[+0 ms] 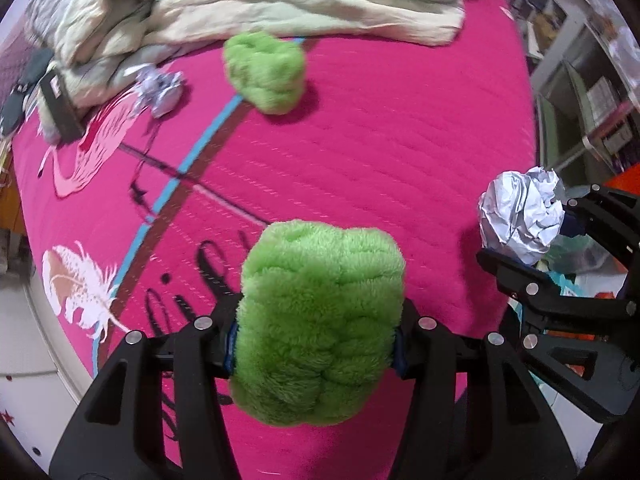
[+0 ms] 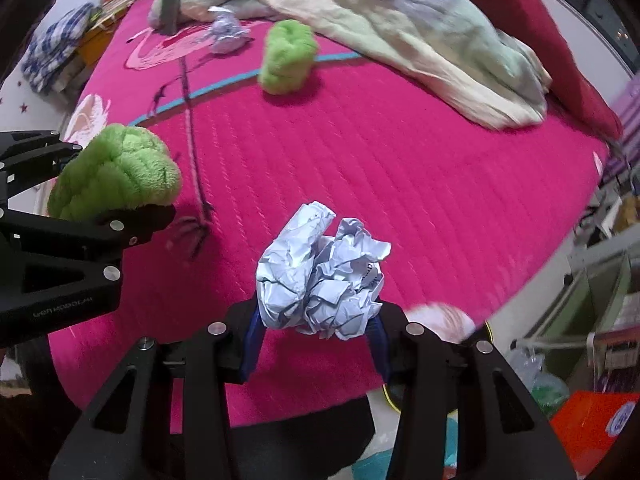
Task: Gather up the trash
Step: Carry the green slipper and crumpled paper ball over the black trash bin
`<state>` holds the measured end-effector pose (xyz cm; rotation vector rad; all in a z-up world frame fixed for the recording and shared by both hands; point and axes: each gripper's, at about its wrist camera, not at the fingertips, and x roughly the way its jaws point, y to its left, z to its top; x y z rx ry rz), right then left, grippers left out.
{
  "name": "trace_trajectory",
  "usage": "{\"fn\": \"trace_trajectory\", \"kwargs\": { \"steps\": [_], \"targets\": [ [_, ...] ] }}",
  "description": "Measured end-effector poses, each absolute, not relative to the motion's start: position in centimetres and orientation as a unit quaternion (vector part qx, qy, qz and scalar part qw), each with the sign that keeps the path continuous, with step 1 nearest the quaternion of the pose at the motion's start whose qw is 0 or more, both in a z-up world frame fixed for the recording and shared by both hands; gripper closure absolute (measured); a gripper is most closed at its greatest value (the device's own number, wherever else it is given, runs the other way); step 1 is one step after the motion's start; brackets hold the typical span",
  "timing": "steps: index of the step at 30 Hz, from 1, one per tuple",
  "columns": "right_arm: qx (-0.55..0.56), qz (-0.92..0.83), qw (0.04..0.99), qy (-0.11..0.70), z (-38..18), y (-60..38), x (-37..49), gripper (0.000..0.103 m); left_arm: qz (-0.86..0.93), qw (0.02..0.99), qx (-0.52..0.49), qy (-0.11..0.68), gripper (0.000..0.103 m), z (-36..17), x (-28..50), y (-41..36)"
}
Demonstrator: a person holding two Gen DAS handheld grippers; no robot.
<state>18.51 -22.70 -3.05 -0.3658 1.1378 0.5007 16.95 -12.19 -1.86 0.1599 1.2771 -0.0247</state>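
My left gripper (image 1: 316,344) is shut on a fluffy green cloth ball (image 1: 320,320) and holds it above the pink bedspread (image 1: 400,140). It also shows at the left of the right wrist view (image 2: 116,172). My right gripper (image 2: 318,328) is shut on a crumpled white paper ball (image 2: 320,276), which also shows at the right of the left wrist view (image 1: 520,212). A second green fluffy ball (image 1: 266,72) (image 2: 288,58) lies on the bed farther off. Another crumpled paper (image 1: 160,88) (image 2: 226,32) lies near the blanket.
A rumpled pale blanket (image 1: 260,4) (image 2: 400,32) lies across the far side of the bed. A dark red pillow (image 2: 540,40) lies behind it. A black box (image 1: 60,104) stands at the far left. Shelves (image 1: 580,92) and an orange box (image 2: 592,428) are to the right.
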Motion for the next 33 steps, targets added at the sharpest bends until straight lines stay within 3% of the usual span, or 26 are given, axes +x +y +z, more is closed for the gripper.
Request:
{"fn": "trace_trajectory", "kwargs": {
  "steps": [19,33],
  "targets": [
    [-0.120,0.184,0.816,0.535,-3.0,-31.0,16.7,0.061,-0.065,0.785,0.150,0.597,0.049,-3.0,17.0,-20.5],
    [-0.054,0.104,0.832,0.542,-3.6,-40.8,15.2,0.061,-0.154,0.765,0.220,0.585,0.049,-4.6,17.7,-30.8]
  ]
}}
